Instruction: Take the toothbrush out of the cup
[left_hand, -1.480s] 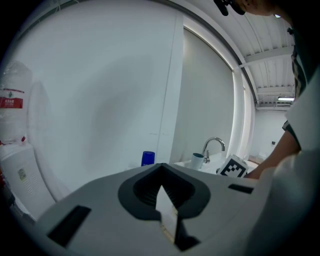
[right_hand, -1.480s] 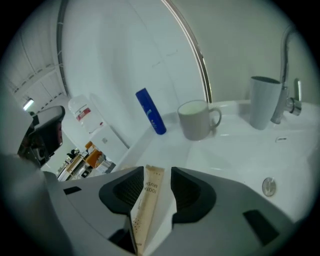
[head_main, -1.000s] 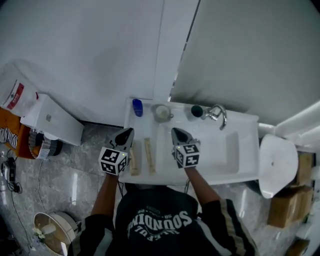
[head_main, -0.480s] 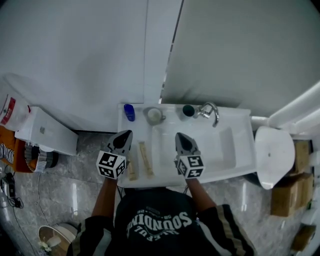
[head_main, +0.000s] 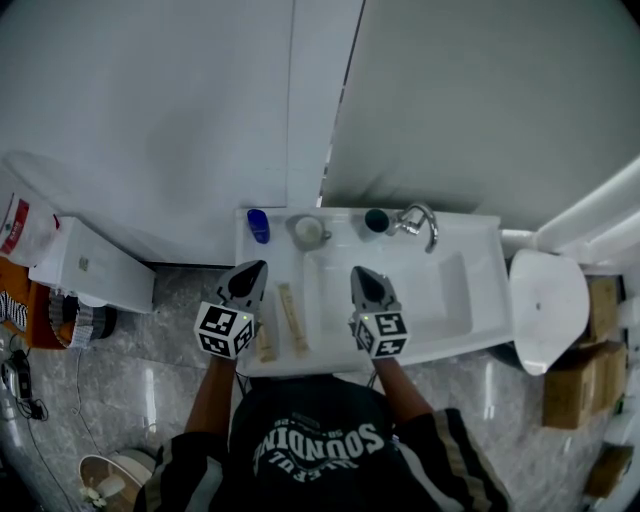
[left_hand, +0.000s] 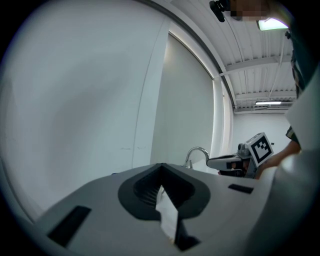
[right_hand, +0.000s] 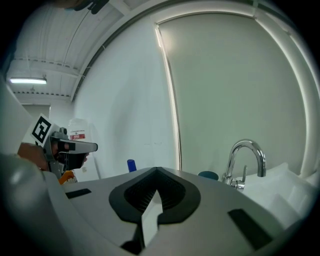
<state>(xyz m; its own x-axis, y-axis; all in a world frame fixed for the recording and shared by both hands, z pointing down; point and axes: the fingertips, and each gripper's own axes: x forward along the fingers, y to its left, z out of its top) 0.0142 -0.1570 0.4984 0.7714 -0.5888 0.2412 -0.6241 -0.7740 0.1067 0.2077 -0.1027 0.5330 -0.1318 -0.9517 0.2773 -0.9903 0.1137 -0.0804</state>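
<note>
- Left tool (head_main: 250, 272) and right tool (head_main: 360, 275): both pinched closed, empty.
- Cup (head_main: 308, 231) on sink (head_main: 450, 300) back edge, 11 o'clock from right tool; toothbrush indistinct.
- Probably light, stiff, slick; pinch exposed handle.

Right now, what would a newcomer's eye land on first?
The left gripper and right gripper hover side by side, jaws shut, over the near edge of a white sink. Along its back edge stand a blue bottle, a pale cup, a dark cup and a chrome faucet.
</note>
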